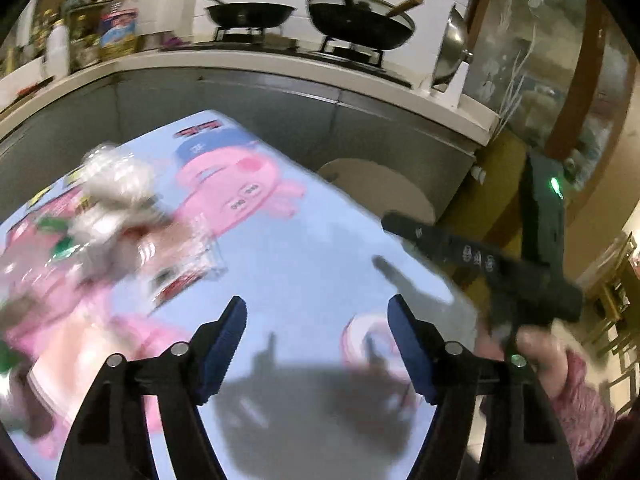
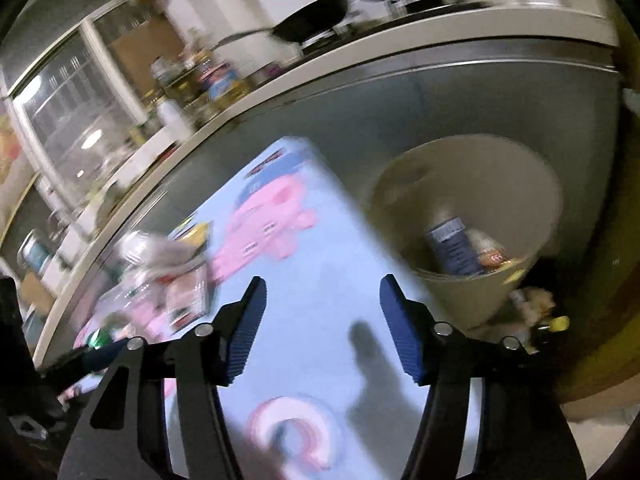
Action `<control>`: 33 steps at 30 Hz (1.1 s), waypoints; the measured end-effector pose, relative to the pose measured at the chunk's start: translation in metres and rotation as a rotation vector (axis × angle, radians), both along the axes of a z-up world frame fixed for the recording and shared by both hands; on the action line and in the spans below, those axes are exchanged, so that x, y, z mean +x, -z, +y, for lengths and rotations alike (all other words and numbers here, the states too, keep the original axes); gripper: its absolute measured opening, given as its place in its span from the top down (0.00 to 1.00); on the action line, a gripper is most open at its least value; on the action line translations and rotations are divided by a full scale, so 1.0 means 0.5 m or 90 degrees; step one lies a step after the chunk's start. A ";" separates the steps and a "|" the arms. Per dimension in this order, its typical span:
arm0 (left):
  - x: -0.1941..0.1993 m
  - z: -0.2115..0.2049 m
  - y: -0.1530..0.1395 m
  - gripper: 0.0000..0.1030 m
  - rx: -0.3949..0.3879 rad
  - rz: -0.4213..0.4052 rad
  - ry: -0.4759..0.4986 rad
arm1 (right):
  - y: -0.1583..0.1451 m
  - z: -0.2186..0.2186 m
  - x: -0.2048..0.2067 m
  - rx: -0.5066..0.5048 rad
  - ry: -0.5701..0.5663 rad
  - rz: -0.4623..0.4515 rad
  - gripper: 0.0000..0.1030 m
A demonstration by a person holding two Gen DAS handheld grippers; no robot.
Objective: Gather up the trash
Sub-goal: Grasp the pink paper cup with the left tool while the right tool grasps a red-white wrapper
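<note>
In the left wrist view, the left gripper (image 1: 316, 344) fills the bottom of the frame, its blue-padded jaws spread wide with nothing between them, only the bare pale-blue surface (image 1: 320, 248) printed with pink cartoon pigs. The trash pile (image 1: 116, 216), a blurred heap of crumpled white wrapping, clear plastic and bits of red and green packaging, lies at the left of the frame, up and to the left of the jaws and apart from them. At the right edge, the right gripper (image 1: 480, 256) shows as a dark body held by a hand (image 1: 536, 344) in a pink knitted sleeve. A stove with two black pans runs along the top (background only). In the right wrist view, the right gripper (image 2: 322, 330) sits at bottom centre, its jaws also parted and holding nothing, over the same blue surface. The trash pile (image 2: 160, 276) lies at the centre left, well apart from these jaws. A beige bin (image 2: 472, 300) stands off the surface's edge at the centre right, already holding a dark blue packet and some other scraps. Both views are smeared by motion. The step in hand looks like a return toward the pile with both grippers free. The next move calls for swinging one gripper left to the heap, setting its jaws around a single piece, closing, then carrying it right to the bin.
</note>
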State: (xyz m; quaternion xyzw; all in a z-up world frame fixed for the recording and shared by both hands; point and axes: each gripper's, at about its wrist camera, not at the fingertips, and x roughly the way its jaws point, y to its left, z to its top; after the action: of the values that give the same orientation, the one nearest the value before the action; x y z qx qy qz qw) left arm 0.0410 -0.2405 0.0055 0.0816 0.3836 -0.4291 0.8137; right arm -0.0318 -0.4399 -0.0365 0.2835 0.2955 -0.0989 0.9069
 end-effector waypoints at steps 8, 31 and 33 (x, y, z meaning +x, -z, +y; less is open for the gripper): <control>0.048 0.272 0.026 0.36 -0.026 0.043 -0.152 | 0.018 0.178 0.118 0.026 -0.140 0.036 0.47; 0.144 0.291 0.145 0.97 -0.153 0.294 -0.165 | 0.061 0.213 0.222 0.099 -0.253 0.047 0.92; 0.130 0.292 0.145 0.98 -0.151 0.294 -0.156 | 0.064 0.207 0.186 0.118 -0.244 0.041 0.92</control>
State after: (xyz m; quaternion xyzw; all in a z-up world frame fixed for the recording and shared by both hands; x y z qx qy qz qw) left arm 0.1058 -0.0947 -0.0669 -0.1610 0.5126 -0.3771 0.7545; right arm 0.0612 -0.3364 -0.0686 0.3012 0.3805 0.0942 0.8693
